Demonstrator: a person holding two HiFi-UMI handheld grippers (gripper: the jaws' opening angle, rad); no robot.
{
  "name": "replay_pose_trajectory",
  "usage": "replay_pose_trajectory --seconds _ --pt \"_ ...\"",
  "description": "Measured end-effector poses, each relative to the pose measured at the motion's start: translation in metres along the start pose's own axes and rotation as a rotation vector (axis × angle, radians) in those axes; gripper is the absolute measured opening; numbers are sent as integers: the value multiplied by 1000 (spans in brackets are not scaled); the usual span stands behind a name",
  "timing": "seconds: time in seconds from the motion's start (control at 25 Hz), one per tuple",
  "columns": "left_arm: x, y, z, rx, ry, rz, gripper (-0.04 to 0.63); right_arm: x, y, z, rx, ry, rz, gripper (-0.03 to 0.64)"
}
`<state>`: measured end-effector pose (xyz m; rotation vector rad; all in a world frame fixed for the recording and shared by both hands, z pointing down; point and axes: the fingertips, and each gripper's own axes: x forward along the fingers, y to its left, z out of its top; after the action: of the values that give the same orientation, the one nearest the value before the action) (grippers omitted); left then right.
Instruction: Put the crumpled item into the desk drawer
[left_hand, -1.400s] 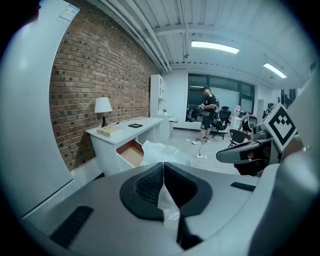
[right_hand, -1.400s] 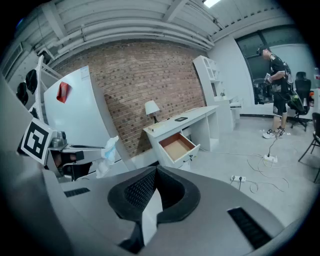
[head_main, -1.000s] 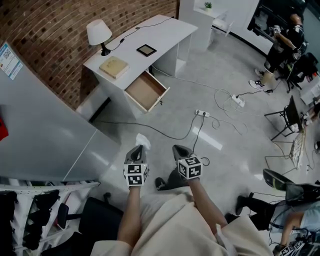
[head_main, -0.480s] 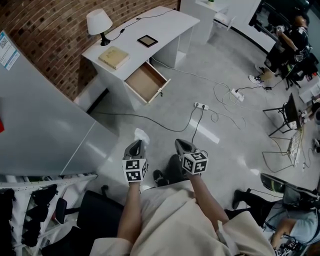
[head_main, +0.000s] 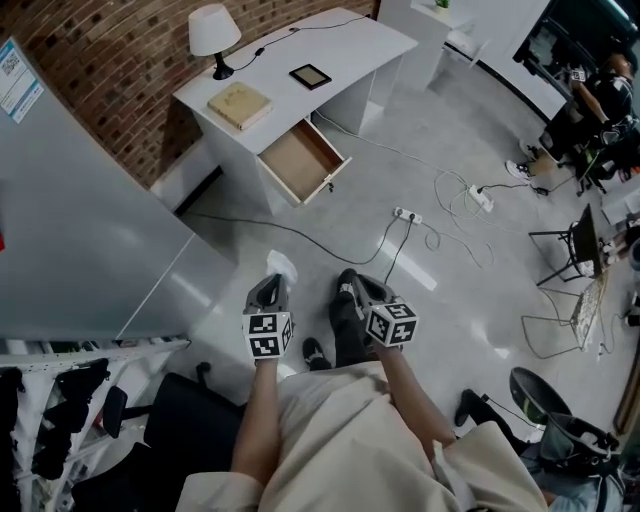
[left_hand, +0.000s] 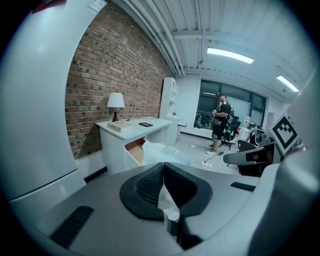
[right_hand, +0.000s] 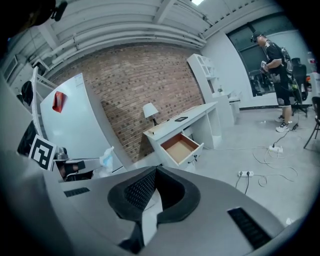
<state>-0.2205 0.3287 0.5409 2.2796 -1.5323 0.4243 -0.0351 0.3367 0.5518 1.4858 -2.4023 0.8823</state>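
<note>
The crumpled item (head_main: 283, 266), a wad of thin whitish plastic, sticks out past the tip of my left gripper (head_main: 277, 284), which is shut on it. In the left gripper view the wad (left_hand: 161, 150) bulges beyond the closed jaws of the left gripper (left_hand: 163, 166). My right gripper (head_main: 357, 287) is held beside it, shut with nothing in it, and its pads meet in the right gripper view (right_hand: 156, 169). The white desk (head_main: 345, 40) stands ahead against the brick wall. Its wooden drawer (head_main: 298, 162) is pulled open and looks bare inside (right_hand: 180, 148).
A lamp (head_main: 214, 32), a book (head_main: 240, 104) and a tablet (head_main: 310, 76) are on the desk. Cables and power strips (head_main: 406, 215) cross the floor ahead. A white partition (head_main: 90, 230) is on the left, a black chair (head_main: 190, 430) behind, and a person (head_main: 600, 95) far right.
The person has stepped toward the desk, so desk and drawer sit a little nearer. Both grippers keep the same pose, and the left one still grips the wad.
</note>
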Motion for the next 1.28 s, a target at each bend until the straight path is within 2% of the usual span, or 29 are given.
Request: replay_pose_trajectory --seconds 0.16,0.48,0.84,1.04,1.28 --pt "13 14 7 3 7 16 18 23 -5 15 6 -6 2 25" --pt "68 25 25 32 41 -18 18 73 -30 45 15 18 2 25" --pt "136 39 69 31 74 22 18 132 -65 95 0 71 51 25" --pt "176 41 93 39 92 35 18 166 -94 125 -7 93 55 25" --pt "224 29 115 53 106 23 18 195 -135 149 48 106 70 25"
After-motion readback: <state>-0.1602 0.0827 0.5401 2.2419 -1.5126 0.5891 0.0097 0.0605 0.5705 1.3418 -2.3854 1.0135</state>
